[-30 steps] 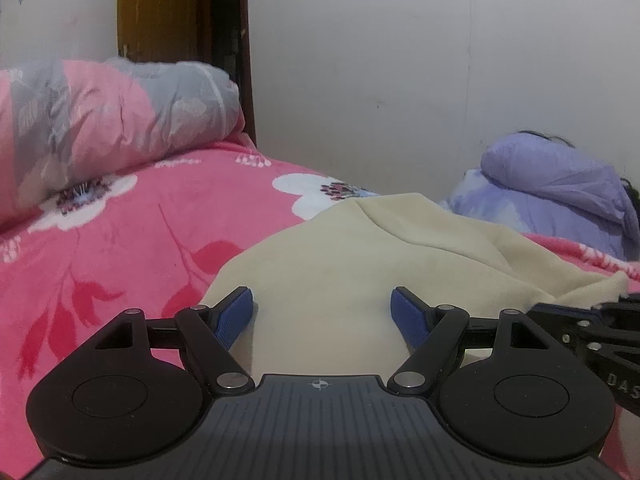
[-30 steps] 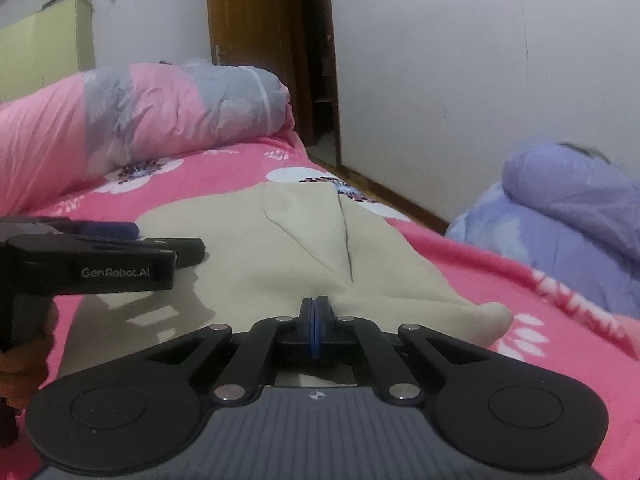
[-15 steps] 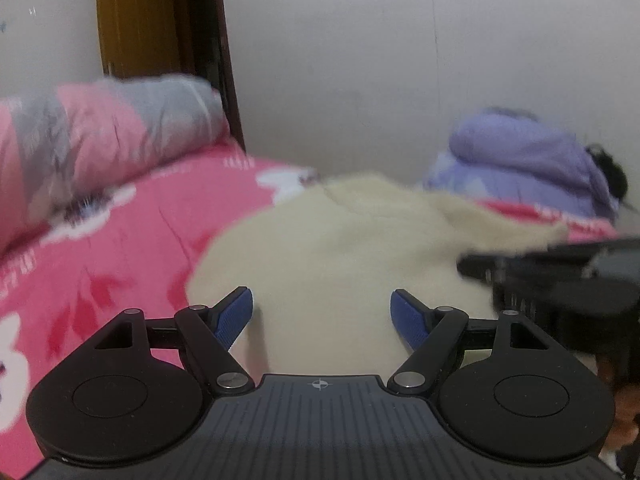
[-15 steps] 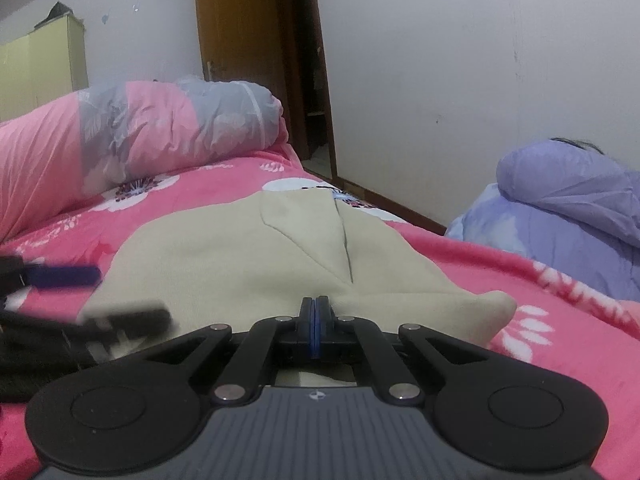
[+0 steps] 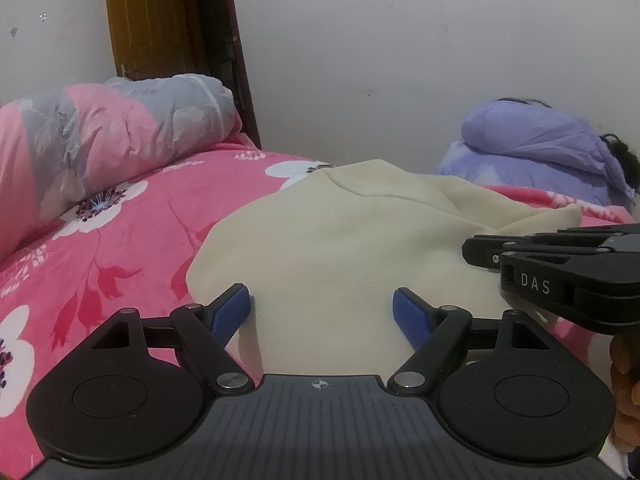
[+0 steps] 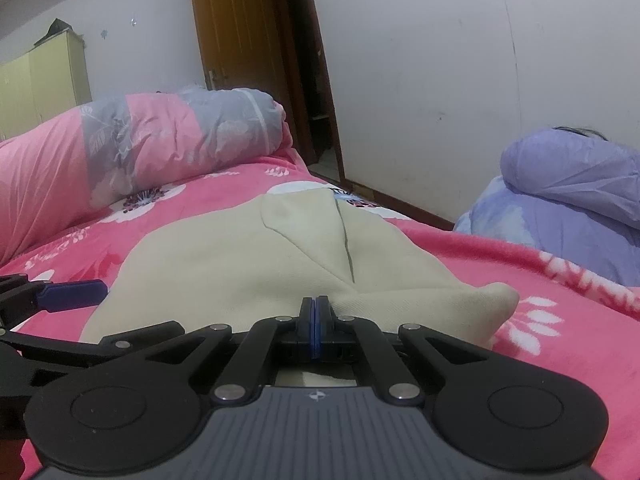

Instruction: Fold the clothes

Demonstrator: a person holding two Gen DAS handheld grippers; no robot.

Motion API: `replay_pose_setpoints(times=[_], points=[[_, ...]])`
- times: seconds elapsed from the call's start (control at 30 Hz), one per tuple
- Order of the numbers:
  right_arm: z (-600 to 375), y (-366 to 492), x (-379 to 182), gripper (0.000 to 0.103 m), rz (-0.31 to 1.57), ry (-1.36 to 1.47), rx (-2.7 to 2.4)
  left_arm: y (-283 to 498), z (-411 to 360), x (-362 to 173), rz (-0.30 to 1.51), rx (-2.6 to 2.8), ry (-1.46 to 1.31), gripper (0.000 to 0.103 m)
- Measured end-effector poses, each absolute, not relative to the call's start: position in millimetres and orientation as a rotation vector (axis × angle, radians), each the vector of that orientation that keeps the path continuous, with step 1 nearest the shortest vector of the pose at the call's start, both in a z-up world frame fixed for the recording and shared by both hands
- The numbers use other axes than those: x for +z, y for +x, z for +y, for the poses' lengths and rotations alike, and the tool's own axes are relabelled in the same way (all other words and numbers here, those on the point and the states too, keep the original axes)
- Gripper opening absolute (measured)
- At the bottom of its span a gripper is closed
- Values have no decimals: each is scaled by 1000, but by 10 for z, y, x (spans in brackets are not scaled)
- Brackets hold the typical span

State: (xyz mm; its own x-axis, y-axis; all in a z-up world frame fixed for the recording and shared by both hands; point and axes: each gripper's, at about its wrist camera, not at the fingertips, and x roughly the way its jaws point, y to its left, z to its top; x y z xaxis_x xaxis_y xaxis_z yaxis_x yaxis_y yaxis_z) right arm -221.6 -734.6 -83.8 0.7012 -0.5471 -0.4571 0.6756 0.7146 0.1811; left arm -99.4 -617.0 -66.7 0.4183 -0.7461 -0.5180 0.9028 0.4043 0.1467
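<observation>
My left claw [image 5: 321, 308] stands wide open, its blue pads [image 5: 230, 312] apart with nothing pressed between them. The cream garment [image 5: 340, 248] lies under and ahead of it, filling the gap between the pads from the near edge out toward twelve o'clock. The pads hang just above the cloth's near hem; I cannot tell from this low angle whether they touch it.

My right claw [image 6: 315, 330] is closed, pads pressed flat together. It sits at the near edge of the same garment [image 6: 256, 264]. A scrap of pale cloth shows just behind the pads, but whether any fabric is pinched in them I cannot tell. In the left view this claw [image 5: 560, 264] comes in at three o'clock, level, over the garment's right side, with my hand [image 5: 624, 392] at the frame edge below it.

The garment lies spread flat on the pink flowered blanket [image 6: 480, 248], a folded flap [image 6: 312, 232] with a dark seam line running toward twelve o'clock. One corner bulges at two o'clock from the right claw.

A rolled pink and grey quilt [image 5: 100, 144] lies at ten o'clock. A lilac bundle [image 6: 572, 196] sits at two o'clock against the white wall [image 5: 400, 60]. A wooden door [image 6: 240, 28] stands at twelve o'clock and a pale yellow wardrobe [image 6: 44, 80] at ten.
</observation>
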Motion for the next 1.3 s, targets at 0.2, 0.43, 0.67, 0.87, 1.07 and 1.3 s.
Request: replay_pose_setpoints(times=[0.2, 0.43, 0.67, 0.87, 1.07, 1.3], points=[[-7359, -2217, -840, 0, 387, 349, -696, -998, -6177, -671, 406, -1072, 441, 80], [-7356, -2209, -854, 0, 381, 343, -696, -1003, -6166, -693, 396, -1072, 443, 81], [-7373, -2237, -872, 0, 358, 358, -684, -976, -6086, -703, 377, -1102, 422, 82], [-7182, -2497, -686, 8, 317, 405, -673, -904, -5631, -474, 469, -1121, 370, 85], [-6543, -2898, -360, 34, 347, 452, -683, -1027, -4949, -194, 514, -1133, 344, 88], [-5741, -3117, -184, 43, 426, 429, -735, -1211, -4188, 43, 552, -1121, 239, 97]])
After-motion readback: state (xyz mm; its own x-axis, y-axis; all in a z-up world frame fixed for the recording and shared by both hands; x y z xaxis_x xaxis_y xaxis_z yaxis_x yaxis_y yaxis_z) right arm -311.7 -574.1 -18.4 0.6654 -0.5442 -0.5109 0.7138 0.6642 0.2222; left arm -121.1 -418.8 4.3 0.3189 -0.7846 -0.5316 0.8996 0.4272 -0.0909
